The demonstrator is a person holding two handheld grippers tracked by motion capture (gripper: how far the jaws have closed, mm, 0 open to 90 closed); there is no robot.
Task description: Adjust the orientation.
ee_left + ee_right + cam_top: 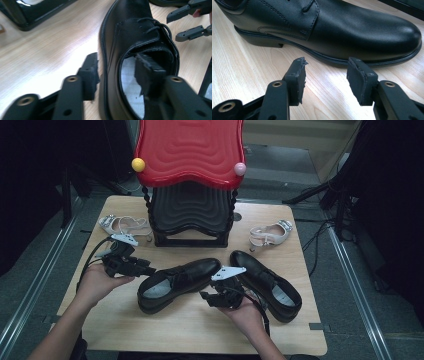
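Two black lace-up shoes lie on the wooden table (200, 330). The left shoe (175, 282) points up and to the right, and the right shoe (267, 285) lies beside it. My left gripper (145, 267) is at the left shoe's heel. In the left gripper view, the left gripper (117, 72) is open astride the shoe's (130, 32) side wall. One jaw is outside the sole and the other inside the opening, over the grey insole. My right gripper (206, 296) stands open with nothing between its jaws. Its pads (298, 72) hover just off the shoe's (352, 30) side near the toe.
A red stool (190, 150) is stacked on a black one (190, 215) at the back middle of the table. One white sandal (122, 225) lies back left and another (270, 234) back right. Bare wood runs along the front edge. The right gripper (185, 23) shows top right.
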